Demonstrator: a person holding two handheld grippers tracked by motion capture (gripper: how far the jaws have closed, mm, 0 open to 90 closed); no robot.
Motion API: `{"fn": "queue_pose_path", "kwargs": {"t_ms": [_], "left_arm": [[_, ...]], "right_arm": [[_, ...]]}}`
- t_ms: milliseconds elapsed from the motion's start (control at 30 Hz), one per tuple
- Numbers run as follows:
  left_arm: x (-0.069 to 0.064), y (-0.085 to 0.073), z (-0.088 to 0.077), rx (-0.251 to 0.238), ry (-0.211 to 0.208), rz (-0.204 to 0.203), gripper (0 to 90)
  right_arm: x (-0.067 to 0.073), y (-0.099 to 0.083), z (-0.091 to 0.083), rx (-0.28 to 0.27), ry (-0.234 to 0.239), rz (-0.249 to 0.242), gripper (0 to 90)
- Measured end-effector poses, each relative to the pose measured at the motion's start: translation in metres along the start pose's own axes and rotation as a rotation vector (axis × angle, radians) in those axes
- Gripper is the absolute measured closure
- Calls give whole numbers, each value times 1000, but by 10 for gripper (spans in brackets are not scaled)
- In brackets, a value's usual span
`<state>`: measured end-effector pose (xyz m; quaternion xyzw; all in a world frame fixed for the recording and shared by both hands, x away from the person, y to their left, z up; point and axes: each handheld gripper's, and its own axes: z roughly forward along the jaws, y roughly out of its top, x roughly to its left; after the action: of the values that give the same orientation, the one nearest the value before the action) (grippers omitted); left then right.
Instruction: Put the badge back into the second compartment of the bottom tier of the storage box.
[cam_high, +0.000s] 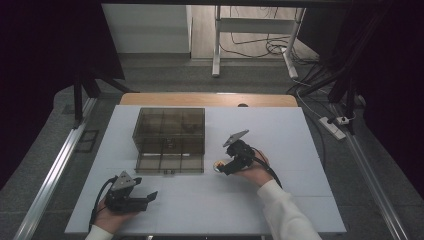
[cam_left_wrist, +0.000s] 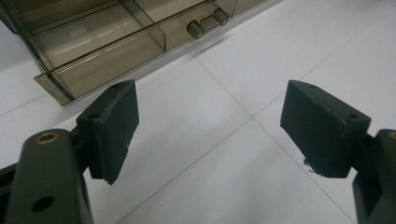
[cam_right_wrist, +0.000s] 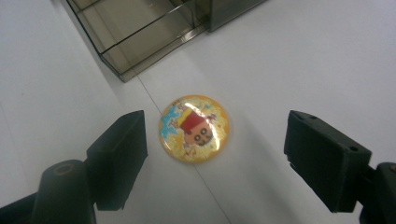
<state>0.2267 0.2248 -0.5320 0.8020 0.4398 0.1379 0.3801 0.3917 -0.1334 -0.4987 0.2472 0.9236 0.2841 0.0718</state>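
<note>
A round yellow badge (cam_right_wrist: 194, 128) with a cartoon figure lies flat on the white table (cam_high: 280, 135), just right of the smoky clear drawer box (cam_high: 170, 131). In the high view the badge (cam_high: 218, 164) sits at the tips of my right gripper (cam_high: 224, 169). My right gripper (cam_right_wrist: 215, 154) is open, its jaws wide on either side of the badge without touching it. My left gripper (cam_high: 150, 197) rests near the table's front left, open and holding nothing. In the left gripper view, my left gripper (cam_left_wrist: 210, 130) points toward the box's pulled-out drawer (cam_left_wrist: 102, 46).
The drawer box has its bottom drawer (cam_high: 170, 162) pulled out toward me, with empty compartments and a small knob handle (cam_left_wrist: 205, 23). A wooden edge (cam_high: 210, 99) borders the table's far side. Cables and a desk frame (cam_high: 260, 45) lie on the floor beyond.
</note>
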Motion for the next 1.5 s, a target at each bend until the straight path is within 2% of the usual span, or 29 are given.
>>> {"fn": "queue_pose_path", "kwargs": {"t_ms": [267,633,733,800,1000,1500], "left_arm": [[1,0,1,2,-1,3,206],[2,-1,1,3,4,5,203],[2,-1,1,3,5,6,203],[2,-1,0,1,5,7,203],[1,-1,1,3,7,10,202],[3,-1,-1,-7,15,5,202]], "right_arm": [[5,7,16,53,14,-16,225],[7,11,24,104,22,-12,272],[7,12,24,106,7,-22,314],[10,12,25,113,-15,-48,334],[14,13,24,119,-6,-62,467],[11,12,22,108,8,-57,475]]}}
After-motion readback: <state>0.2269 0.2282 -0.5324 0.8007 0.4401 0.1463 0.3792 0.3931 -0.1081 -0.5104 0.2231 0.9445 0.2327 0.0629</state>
